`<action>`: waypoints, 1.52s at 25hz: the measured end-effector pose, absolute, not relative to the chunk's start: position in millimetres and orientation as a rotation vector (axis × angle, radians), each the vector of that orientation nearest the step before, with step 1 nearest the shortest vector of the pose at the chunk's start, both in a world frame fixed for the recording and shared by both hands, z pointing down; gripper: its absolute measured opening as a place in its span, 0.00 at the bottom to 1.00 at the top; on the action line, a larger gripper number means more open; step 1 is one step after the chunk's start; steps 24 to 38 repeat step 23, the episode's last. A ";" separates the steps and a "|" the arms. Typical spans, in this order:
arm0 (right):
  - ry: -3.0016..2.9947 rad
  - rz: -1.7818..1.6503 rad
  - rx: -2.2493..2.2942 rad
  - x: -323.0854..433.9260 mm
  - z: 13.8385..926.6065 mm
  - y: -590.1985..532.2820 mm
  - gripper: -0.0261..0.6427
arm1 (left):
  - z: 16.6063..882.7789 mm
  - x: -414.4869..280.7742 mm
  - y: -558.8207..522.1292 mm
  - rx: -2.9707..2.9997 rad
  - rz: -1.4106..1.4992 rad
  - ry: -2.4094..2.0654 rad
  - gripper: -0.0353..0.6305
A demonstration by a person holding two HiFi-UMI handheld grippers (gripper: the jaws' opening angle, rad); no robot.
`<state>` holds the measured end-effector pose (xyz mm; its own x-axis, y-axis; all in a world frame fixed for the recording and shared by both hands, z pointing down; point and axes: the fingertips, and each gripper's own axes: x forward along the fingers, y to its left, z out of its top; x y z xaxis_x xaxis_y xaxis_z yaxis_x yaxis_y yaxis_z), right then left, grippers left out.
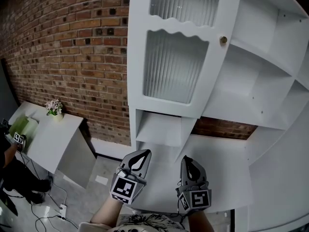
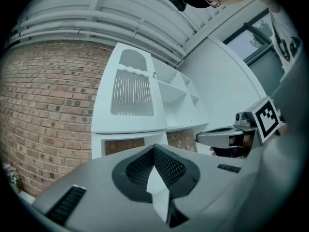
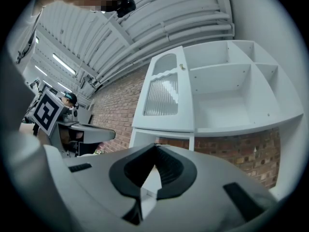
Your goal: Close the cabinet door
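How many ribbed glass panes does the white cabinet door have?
2: a small upper pane and a larger lower pane, both in the open white cabinet door.

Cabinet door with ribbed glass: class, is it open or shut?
Shut: the cabinet door lies flush with the front of the open shelves, knob edge against the divider, no gap showing.

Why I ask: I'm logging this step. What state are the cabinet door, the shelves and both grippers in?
cabinet door: open, swung clear of the shelves
shelves: exposed
left gripper: shut, holding nothing
right gripper: shut, holding nothing
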<state>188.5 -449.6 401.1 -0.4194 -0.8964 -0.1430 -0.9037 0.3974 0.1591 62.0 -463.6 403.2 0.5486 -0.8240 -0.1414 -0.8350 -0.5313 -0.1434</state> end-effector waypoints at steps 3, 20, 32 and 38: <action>2.600 0.331 -1.688 186.3 402.7 -451.0 0.05 | 401.6 60.4 -463.9 -2.633 0.116 1.387 0.07; 2.610 0.348 -1.682 177.2 397.1 -453.3 0.05 | 379.1 57.0 -453.2 -2.623 0.126 1.341 0.07; 2.620 0.345 -1.678 175.1 396.3 -452.8 0.05 | 383.6 56.0 -453.4 -2.625 0.106 1.350 0.07; 2.620 0.345 -1.678 175.1 396.3 -452.8 0.05 | 383.6 56.0 -453.4 -2.625 0.106 1.350 0.07</action>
